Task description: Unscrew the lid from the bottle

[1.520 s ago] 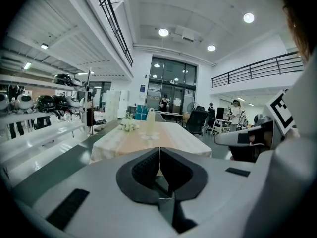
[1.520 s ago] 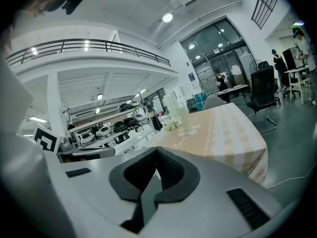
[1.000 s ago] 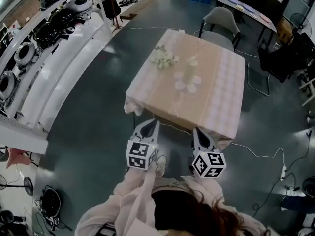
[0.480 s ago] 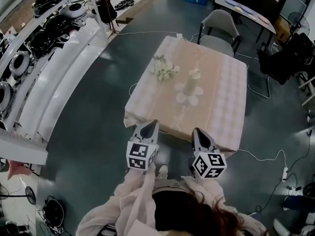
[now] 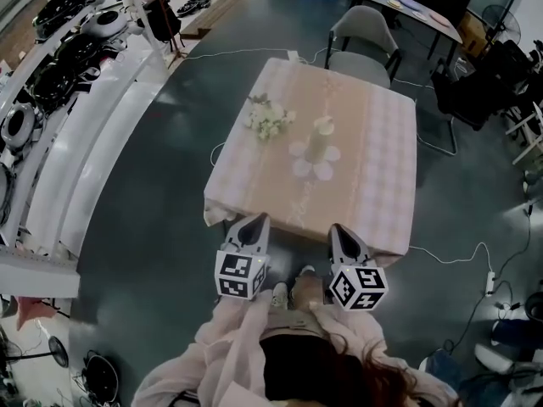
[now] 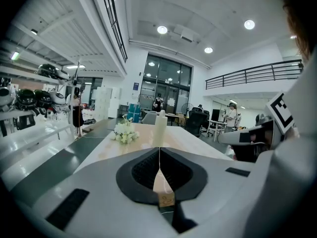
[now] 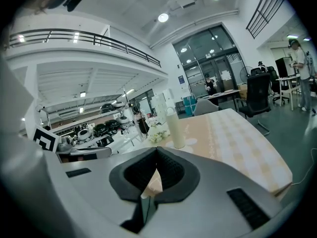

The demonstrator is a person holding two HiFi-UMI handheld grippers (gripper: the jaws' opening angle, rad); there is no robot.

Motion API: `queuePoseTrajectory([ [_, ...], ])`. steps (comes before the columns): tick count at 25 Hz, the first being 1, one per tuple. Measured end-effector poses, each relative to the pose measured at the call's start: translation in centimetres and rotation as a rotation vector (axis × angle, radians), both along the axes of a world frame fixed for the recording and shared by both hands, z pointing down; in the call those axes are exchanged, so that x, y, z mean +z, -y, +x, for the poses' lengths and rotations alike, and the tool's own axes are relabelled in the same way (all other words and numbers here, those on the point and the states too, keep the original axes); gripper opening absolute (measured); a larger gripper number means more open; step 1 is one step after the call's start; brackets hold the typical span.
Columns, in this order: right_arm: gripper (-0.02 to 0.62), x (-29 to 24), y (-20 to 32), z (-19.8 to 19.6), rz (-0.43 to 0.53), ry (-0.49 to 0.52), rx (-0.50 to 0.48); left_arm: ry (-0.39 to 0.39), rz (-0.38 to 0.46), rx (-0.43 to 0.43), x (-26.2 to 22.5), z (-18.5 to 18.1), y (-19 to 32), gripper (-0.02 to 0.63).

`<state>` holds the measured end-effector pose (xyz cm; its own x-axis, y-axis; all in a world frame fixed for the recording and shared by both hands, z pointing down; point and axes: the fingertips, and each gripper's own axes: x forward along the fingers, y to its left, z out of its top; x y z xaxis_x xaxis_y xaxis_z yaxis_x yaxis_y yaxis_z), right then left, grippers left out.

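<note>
Both claws are fully closed and empty. In the left gripper view the jaws of my left gripper (image 5: 253, 224) meet in a thin seam with nothing pinched between them. The right gripper (image 5: 341, 231) looks the same in its own view. The two sit side by side just off the near edge of the table (image 5: 373, 185), noses aimed toward it and dipped slightly, touching nothing.

The bottle (image 5: 320, 138) stands upright near the middle of the table — its long axis is vertical, with the lid (image 7: 171, 111) on top, facing the ceiling. It is a pale cream colour and rests on a white flower-shaped mat (image 5: 299, 168), well apart from both claws. A bunch of white flowers (image 5: 267, 119) lies toward the table's left side, and a grey chair (image 5: 365, 36) is at the far edge.

For writing, all I can make out are the black-and-white square markers on the left cube (image 5: 237, 275) and the right cube (image 5: 358, 287). Any print on the bottle is too small for me to read.
</note>
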<state>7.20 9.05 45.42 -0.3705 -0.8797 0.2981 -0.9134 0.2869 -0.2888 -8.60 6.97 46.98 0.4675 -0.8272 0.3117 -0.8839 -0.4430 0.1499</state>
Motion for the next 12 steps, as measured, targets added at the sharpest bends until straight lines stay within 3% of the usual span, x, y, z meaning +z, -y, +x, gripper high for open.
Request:
queuePoseTrajectory([
  [12,0.012,0.4,4.4,2.5,-0.01,0.004,0.036,0.006,0.002,0.045,0.2,2.6,4.8,0.028],
])
